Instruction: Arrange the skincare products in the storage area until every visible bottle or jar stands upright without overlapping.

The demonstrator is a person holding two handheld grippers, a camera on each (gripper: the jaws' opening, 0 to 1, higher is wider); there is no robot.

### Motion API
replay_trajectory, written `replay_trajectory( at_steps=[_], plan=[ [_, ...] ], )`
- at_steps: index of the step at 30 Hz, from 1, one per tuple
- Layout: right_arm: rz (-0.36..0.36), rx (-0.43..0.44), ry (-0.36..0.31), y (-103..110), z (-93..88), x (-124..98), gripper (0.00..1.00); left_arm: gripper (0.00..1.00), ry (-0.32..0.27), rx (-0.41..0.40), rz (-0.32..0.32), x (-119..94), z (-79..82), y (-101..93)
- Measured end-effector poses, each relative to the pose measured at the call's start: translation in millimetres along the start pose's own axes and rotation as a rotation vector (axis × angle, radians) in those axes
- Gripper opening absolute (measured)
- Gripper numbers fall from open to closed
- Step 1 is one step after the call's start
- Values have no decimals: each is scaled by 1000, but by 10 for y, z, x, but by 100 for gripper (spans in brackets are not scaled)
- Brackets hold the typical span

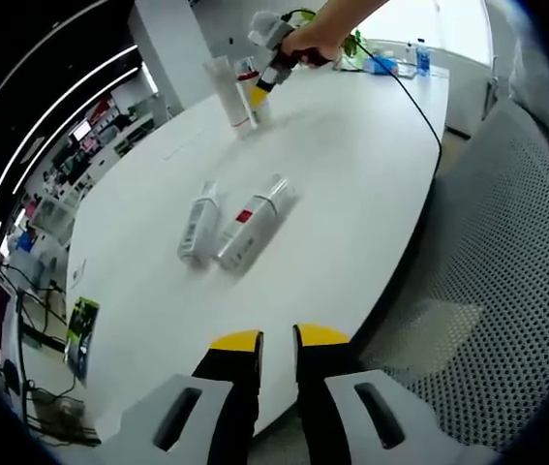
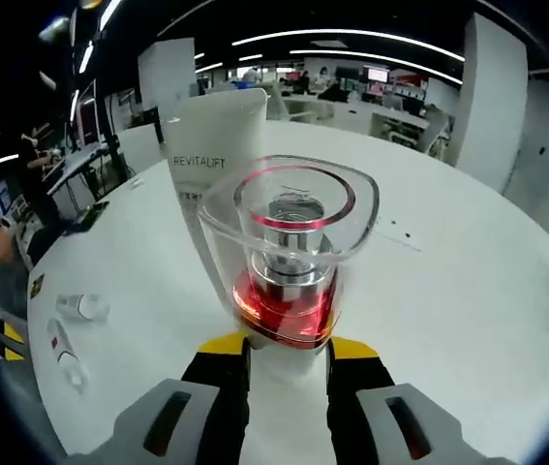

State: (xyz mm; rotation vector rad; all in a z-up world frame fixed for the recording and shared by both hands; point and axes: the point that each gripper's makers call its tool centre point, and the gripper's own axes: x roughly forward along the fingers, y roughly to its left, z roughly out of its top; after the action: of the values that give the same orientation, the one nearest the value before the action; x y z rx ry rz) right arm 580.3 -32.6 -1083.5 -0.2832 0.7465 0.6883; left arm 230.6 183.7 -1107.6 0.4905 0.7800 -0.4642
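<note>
bottle (image 2: 289, 281) with clear cap and red collar clamped low between yellow-tipped jaws of right gripper (image 2: 287, 347), held upright over white table (image 2: 448, 291), probably so as to land on its base. just beside it, touching or nearly so, tall white tube (image 2: 211, 165) standing on end. from left gripper view, same right gripper (image 1: 259, 92) at far end of table. left gripper (image 1: 276, 339) near table edge, jaws almost closed on nothing, well apart from two bottles (image 1: 230, 225) lying flat side by side; likely next to be stood up.
</note>
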Motion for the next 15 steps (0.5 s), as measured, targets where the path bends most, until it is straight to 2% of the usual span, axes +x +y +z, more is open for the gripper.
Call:
replay_trajectory(
  at_steps=[8,15],
  plan=[
    [2,-17,7,-31,40,35,24,9,4,-4,1,4,-10,3],
    [3,-69,21,-30,74,61,24,8,2,3,-3,3,-4,-7]
  ],
)
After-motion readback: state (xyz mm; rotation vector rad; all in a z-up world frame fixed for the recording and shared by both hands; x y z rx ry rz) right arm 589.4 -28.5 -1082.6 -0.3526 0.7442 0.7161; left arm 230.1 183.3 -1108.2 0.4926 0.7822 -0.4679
